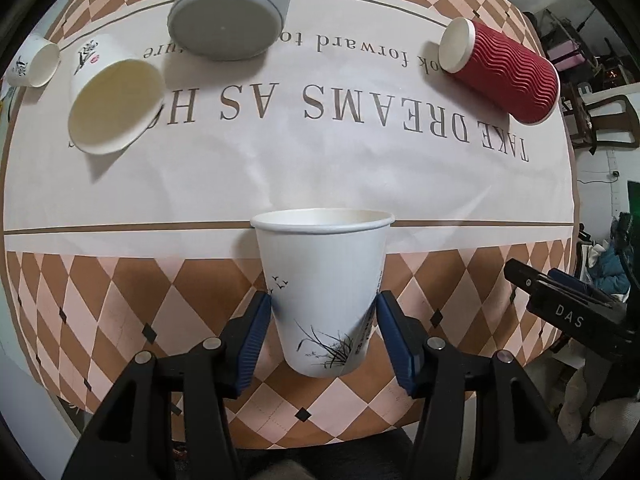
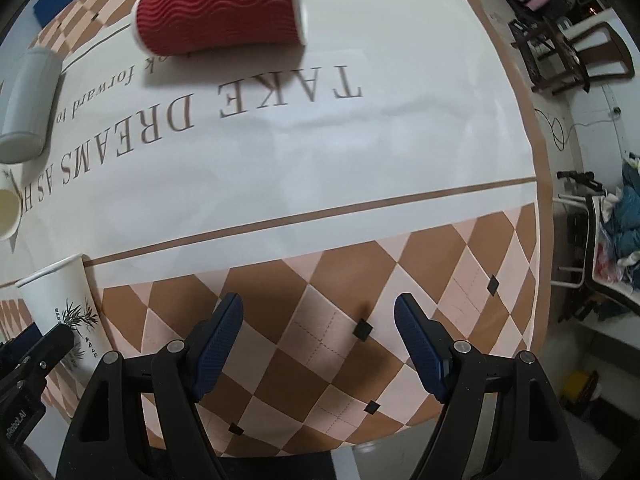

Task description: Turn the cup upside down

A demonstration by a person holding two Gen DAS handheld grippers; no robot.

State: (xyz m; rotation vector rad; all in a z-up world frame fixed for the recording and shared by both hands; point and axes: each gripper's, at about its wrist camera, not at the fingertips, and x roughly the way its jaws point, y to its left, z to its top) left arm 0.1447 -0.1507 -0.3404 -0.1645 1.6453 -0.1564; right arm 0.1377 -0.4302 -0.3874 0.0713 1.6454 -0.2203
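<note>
2 blue pads (image 1: 260,332) of our left gripper (image 1: 324,320) clamp the white paper cup (image 1: 324,280), upright, mouth at 12 o'clock, over the checkered tablecloth (image 1: 120,300). Our right gripper (image 2: 318,344) hangs spread with nothing between its fingers. At 1 o'clock lies a red ribbed cup (image 1: 508,76); at 11 o'clock a grey cup (image 1: 228,12) and 2 white cups (image 1: 114,104), all tipped over.
</note>
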